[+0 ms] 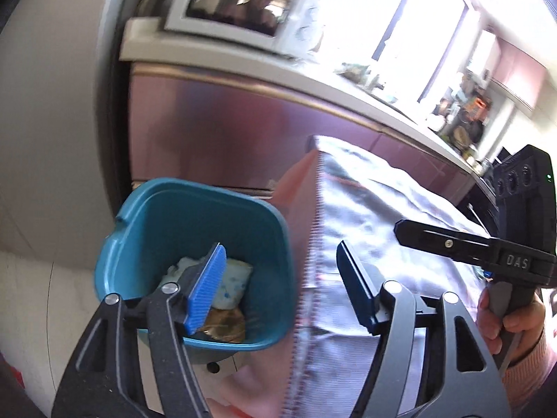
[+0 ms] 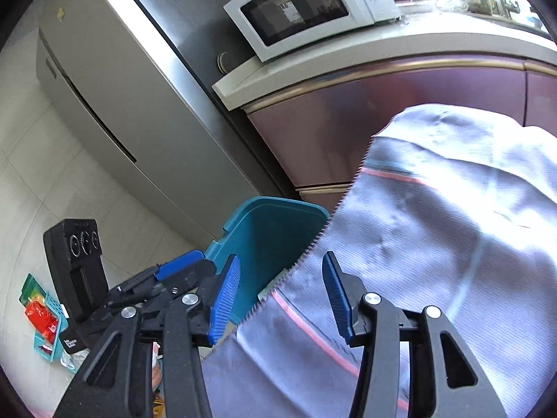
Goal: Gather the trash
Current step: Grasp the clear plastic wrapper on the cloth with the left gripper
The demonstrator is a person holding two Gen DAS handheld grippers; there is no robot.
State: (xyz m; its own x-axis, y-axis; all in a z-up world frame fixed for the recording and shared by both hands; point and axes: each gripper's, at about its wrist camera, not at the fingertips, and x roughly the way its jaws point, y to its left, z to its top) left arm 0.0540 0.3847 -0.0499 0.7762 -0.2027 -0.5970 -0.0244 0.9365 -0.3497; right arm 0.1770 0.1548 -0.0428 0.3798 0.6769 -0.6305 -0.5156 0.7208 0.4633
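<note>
A teal bin (image 1: pixel 156 230) stands on the floor beside the table. Inside it lie a pale crumpled wrapper (image 1: pixel 233 285) and a brown scrap (image 1: pixel 226 327). My left gripper (image 1: pixel 282 278) is open above the bin's right wall, with nothing between its blue pads. In the right wrist view the bin (image 2: pixel 268 240) shows just left of a cloth edge. My right gripper (image 2: pixel 282 296) is open over that edge and holds nothing. A finger (image 1: pixel 445 242) of the right gripper shows at the right, held by a hand (image 1: pixel 504 317).
A lilac cloth (image 2: pixel 435 226) with a pink stripe and serrated edge drapes the table. Behind stand maroon cabinets (image 2: pixel 348 132), a counter with a white microwave (image 2: pixel 306 7), and a steel fridge (image 2: pixel 115 104). A small teal basket (image 2: pixel 52 345) of red and green packets lies on the tiled floor.
</note>
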